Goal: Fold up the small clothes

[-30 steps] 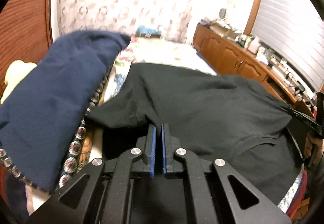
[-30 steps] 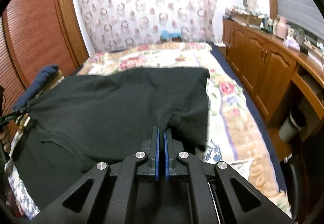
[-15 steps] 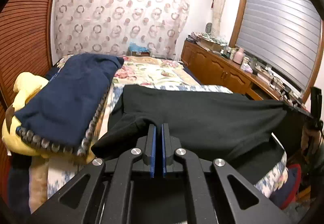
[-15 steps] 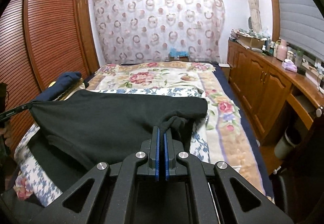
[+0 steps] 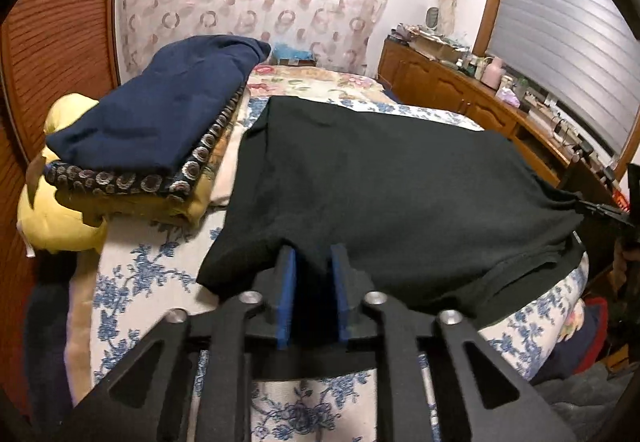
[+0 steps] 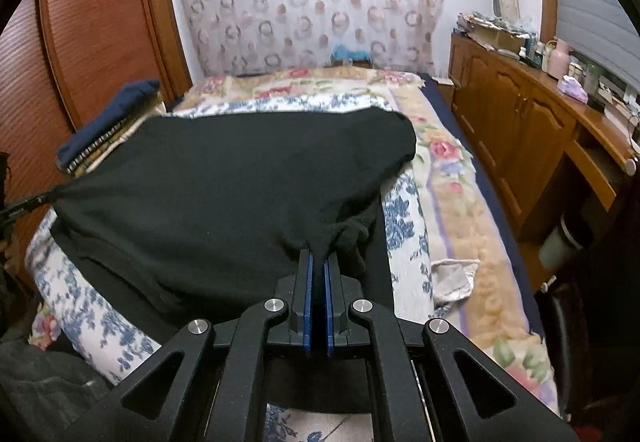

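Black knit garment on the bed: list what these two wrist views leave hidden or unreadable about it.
- Left wrist view: the black knit garment covers the fold's underlayer; its near hem runs behind the left gripper, whose jaws are opening around the cloth.
- Right wrist view: the bunched corner sits pinched inside the right gripper, hiding its shape.
- Both views: garment type and front or back unreadable, dark fabric shows no detail.
- Cluttered wooden countertop: items too small to identify.

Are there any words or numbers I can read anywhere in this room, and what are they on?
None can be read.
Black garment: no print or label shows.
Folded navy garment: plain.
Things on the wooden counter: any labels are too small and blurred.
Patterned curtain: only rings and dots, no letters.
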### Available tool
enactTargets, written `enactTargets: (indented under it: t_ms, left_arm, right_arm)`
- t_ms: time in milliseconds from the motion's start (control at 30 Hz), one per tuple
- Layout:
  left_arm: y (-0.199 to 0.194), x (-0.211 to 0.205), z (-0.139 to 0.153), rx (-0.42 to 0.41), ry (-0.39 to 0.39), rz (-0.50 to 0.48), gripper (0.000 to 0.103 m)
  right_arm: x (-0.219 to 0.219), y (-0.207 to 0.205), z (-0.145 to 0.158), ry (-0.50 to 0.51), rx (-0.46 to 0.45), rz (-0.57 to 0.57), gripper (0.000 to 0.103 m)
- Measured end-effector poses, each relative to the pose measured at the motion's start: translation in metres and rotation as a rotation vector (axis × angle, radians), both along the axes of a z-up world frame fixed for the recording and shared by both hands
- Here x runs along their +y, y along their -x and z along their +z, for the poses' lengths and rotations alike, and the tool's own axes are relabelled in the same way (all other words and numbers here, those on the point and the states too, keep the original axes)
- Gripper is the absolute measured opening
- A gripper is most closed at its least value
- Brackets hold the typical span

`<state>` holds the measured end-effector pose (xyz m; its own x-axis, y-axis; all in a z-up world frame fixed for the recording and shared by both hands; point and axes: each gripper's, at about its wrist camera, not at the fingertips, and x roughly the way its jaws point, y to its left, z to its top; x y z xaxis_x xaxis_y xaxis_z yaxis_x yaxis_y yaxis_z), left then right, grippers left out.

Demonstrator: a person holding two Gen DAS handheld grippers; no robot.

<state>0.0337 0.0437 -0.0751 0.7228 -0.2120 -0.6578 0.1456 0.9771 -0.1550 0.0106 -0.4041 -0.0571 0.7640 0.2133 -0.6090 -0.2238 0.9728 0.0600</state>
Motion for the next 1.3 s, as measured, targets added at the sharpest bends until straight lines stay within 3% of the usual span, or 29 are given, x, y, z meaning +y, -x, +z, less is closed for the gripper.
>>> enactTargets:
  t_ms: [133, 267, 333, 400, 467, 933, 1300]
  left_arm:
    - [0.004, 0.005, 0.001, -0.012, 0.004, 0.005, 0.040]
    - [0.005, 0.007, 0.004, -0.017, -0.015, 0.009, 0.041]
    - [0.006, 0.007, 0.006, -0.025, -0.018, 0.006, 0.046]
    - [0.006, 0.009, 0.005, -0.026, -0.025, 0.008, 0.058]
    - [0.004, 0.010, 0.003, -0.024, -0.026, 0.014, 0.063]
    - [-0.015, 0.023, -0.002, -0.013, -0.070, 0.109, 0.063]
    - [-0.020, 0.027, -0.006, -0.008, -0.072, 0.123, 0.063]
  right_arm:
    - [0.004, -0.002, 0.007, 0.025, -0.017, 0.012, 0.009]
    - [0.005, 0.008, 0.023, 0.048, -0.062, 0.011, 0.018]
    - [0.006, 0.016, 0.030, 0.062, -0.088, -0.001, 0.037]
    - [0.006, 0.016, 0.030, 0.062, -0.109, -0.001, 0.042]
    - [0.010, 0.014, 0.028, 0.068, -0.120, 0.000, 0.042]
    - [0.076, -0.056, -0.030, 0.053, -0.028, 0.133, 0.042]
    - [0.095, -0.086, -0.039, 0.085, 0.028, 0.177, 0.042]
